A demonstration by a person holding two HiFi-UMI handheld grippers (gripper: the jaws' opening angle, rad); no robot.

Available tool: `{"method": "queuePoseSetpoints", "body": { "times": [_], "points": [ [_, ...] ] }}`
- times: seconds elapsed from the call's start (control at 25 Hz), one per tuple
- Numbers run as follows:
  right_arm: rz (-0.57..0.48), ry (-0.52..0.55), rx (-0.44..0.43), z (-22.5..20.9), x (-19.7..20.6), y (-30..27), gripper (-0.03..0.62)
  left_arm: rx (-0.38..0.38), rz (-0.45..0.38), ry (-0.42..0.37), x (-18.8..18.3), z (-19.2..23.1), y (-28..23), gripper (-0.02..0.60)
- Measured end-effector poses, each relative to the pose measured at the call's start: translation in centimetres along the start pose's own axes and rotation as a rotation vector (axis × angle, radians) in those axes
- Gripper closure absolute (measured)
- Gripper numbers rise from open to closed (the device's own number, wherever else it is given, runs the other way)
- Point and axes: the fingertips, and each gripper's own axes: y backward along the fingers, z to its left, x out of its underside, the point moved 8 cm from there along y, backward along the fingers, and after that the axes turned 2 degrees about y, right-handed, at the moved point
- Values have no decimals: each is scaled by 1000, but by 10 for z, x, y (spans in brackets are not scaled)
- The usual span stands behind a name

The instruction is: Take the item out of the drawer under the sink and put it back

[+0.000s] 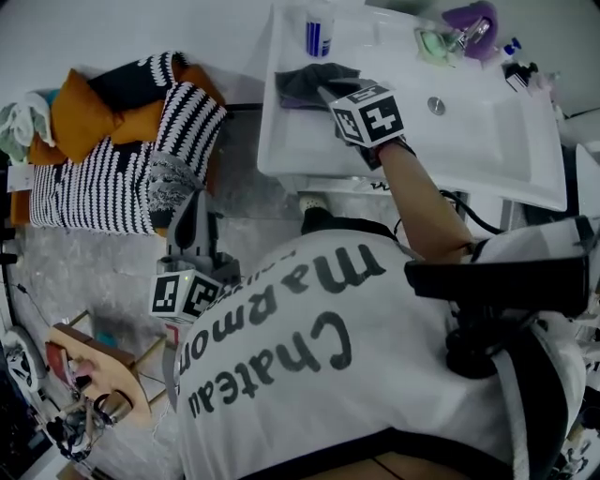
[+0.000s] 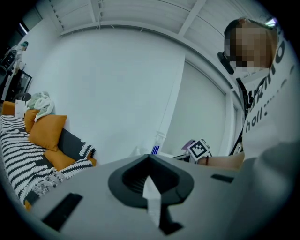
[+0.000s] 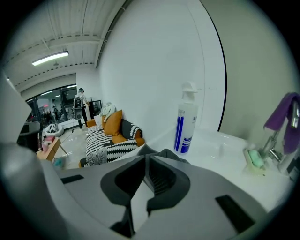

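Dark crumpled cloth (image 1: 305, 84), glossy sink (image 1: 487, 136)

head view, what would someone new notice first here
Probably the white sink at the top, where the right gripper reaches in with its fingers pinched on a dark grey cloth beside a blue-striped spray bottle. Next, the black-and-white striped sofa with orange cushions at the left, and the purple cloth draped over the tap at top right.
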Motion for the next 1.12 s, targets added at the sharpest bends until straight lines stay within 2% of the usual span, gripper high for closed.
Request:
{"method": "queuePoseSetpoints", "body": {
  "times": [0.32, 0.4, 0.52, 0.6, 0.72, 0.8, 1.12],
  "points": [
    [-91, -65, -88, 21, -17, 13, 583, 28, -11, 2, 0, 2, -6, 572],
    [-109, -57, -67, 44, 0, 48, 583, 67, -14, 3, 10, -14, 21, 572],
    [-137, -46, -18, 101, 50, 134, 583, 151, -9, 18, 40, -52, 95, 572],
    [-180, -61, -29, 125, 69, 169, 583, 185, 5, 27, 55, -66, 122, 572],
    [-269, -122, -86, 136, 74, 190, 583, 206, 23, 27, 63, -73, 124, 572],
    [-292, -145, -94, 138, 80, 200, 583, 217, 38, 28, 68, -78, 122, 572],
    [-234, -155, -76, 145, 123, 228, 583, 287, 58, 22, 78, -107, 121, 572]
  ]
}}
